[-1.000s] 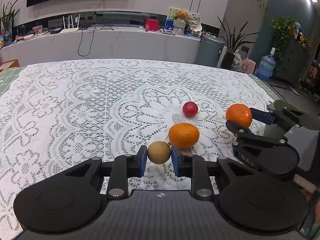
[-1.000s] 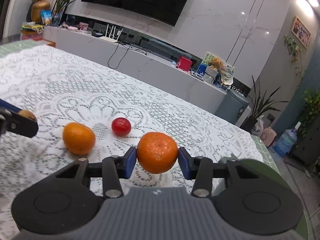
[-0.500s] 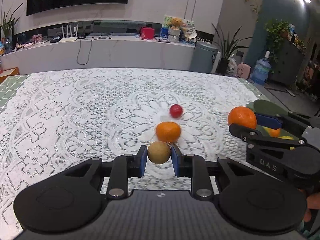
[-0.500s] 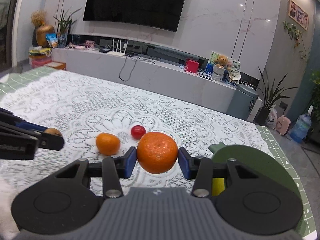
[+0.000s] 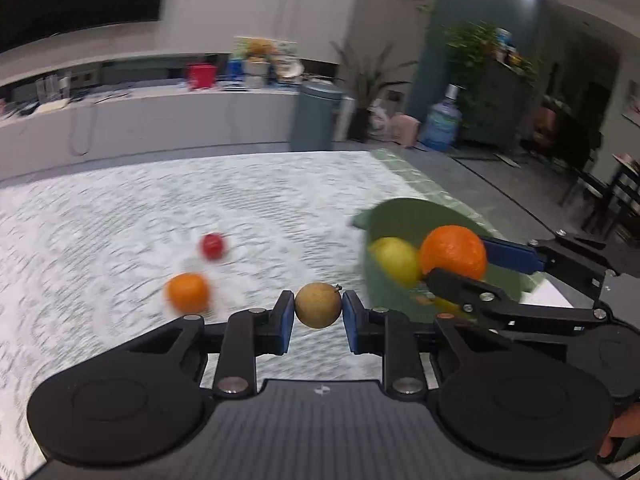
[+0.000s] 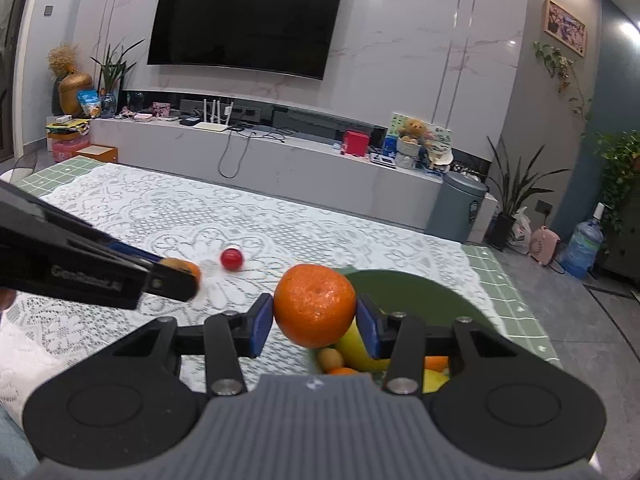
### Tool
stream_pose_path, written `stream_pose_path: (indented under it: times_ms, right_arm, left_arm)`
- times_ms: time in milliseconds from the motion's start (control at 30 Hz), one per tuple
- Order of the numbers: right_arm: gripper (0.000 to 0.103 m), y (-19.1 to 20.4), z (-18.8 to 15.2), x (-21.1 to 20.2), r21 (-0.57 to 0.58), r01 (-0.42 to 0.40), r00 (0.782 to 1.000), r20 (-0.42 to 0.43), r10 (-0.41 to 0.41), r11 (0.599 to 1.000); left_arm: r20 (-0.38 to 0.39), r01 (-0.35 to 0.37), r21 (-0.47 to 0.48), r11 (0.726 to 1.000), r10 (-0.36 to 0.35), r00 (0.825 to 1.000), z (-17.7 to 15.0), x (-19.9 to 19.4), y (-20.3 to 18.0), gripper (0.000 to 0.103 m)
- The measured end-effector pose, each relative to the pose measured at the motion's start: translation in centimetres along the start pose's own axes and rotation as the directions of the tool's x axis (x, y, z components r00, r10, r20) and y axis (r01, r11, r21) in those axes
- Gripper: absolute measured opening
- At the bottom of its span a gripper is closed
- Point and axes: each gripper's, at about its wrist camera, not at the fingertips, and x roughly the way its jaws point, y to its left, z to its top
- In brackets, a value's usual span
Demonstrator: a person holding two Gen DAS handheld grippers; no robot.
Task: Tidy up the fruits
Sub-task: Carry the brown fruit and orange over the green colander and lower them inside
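My left gripper [image 5: 318, 311] is shut on a small tan-brown round fruit [image 5: 318, 305], held above the lace cloth left of the green bowl [image 5: 404, 210]. My right gripper [image 6: 315, 312] is shut on a large orange [image 6: 315, 305] and holds it over the near edge of the green bowl [image 6: 416, 292]; it also shows in the left wrist view [image 5: 454, 252]. The bowl holds a lemon [image 5: 394, 258], a banana [image 6: 356, 350] and several small fruits. A loose orange [image 5: 188, 293] and a small red fruit [image 5: 212, 245] lie on the cloth.
The white lace tablecloth [image 6: 168, 216] covers the table, with green checked cloth at its right edge [image 6: 508, 280]. The bowl stands near that right edge. The left gripper's arm [image 6: 80, 272] crosses the left of the right wrist view.
Both grippers have swung right with their fruits. The green bowl has come into view, and the large orange now hangs over it. The left view is motion-blurred.
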Motion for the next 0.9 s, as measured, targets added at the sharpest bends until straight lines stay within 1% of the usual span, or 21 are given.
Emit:
stream_pose_path:
  times_ms: [133, 200, 300, 433, 500, 600, 700, 800, 900]
  right_arm:
    - [0.043, -2.5, 0.2, -0.7, 0.014, 0.077, 0.997, -0.003, -0.077, 0.997]
    - [0.043, -4.2, 0.3, -0.7, 0.043, 0.110, 0.994, -0.017, -0.109, 0.993]
    - [0.043, -6.8, 0.3, -0.1, 0.088, 0.132, 0.990, -0.053, -0.128, 0.987]
    - [0.043, -9.8, 0.0, 1.5, 0.129, 0.146, 0.985, -0.110, -0.132, 0.981]
    - [0.043, -11.2, -0.3, 2.4, 0.162, 0.140, 0.983, -0.143, -0.117, 0.977]
    - [0.043, -12.7, -0.8, 3.5, 0.230, 0.093, 0.982, -0.181, -0.051, 0.969]
    - [0.043, -13.2, -1.0, 5.0, 0.235, 0.079, 0.976, -0.218, -0.027, 0.969]
    - [0.043, -13.4, -1.2, 6.6, 0.254, 0.050, 0.964, -0.264, 0.019, 0.966]
    - [0.043, -13.3, -1.5, 7.7, 0.237, 0.051, 0.955, -0.296, 0.022, 0.970]
  left_arm:
    - [-0.022, 0.061, 0.072, 0.996, -0.059, 0.998, 1.5, 1.3, -2.9, 0.029]
    - [-0.033, 0.081, 0.104, 0.991, -0.078, 0.996, 2.0, 2.1, -4.1, 0.029]
    - [-0.058, 0.103, 0.147, 0.984, -0.095, 0.994, 2.8, 3.6, -5.7, 0.029]
    - [-0.117, 0.147, 0.182, 0.972, -0.127, 0.985, 3.5, 5.9, -7.3, 0.029]
    - [-0.150, 0.167, 0.192, 0.967, -0.140, 0.979, 3.8, 7.0, -7.9, 0.029]
    - [-0.208, 0.193, 0.206, 0.959, -0.150, 0.967, 4.1, 8.6, -8.7, 0.029]
    - [-0.257, 0.207, 0.246, 0.947, -0.142, 0.956, 4.2, 9.9, -9.4, 0.029]
    - [-0.296, 0.212, 0.279, 0.937, -0.126, 0.947, 4.2, 11.2, -9.9, 0.029]
    - [-0.328, 0.220, 0.286, 0.933, -0.120, 0.937, 4.2, 12.1, -10.2, 0.029]
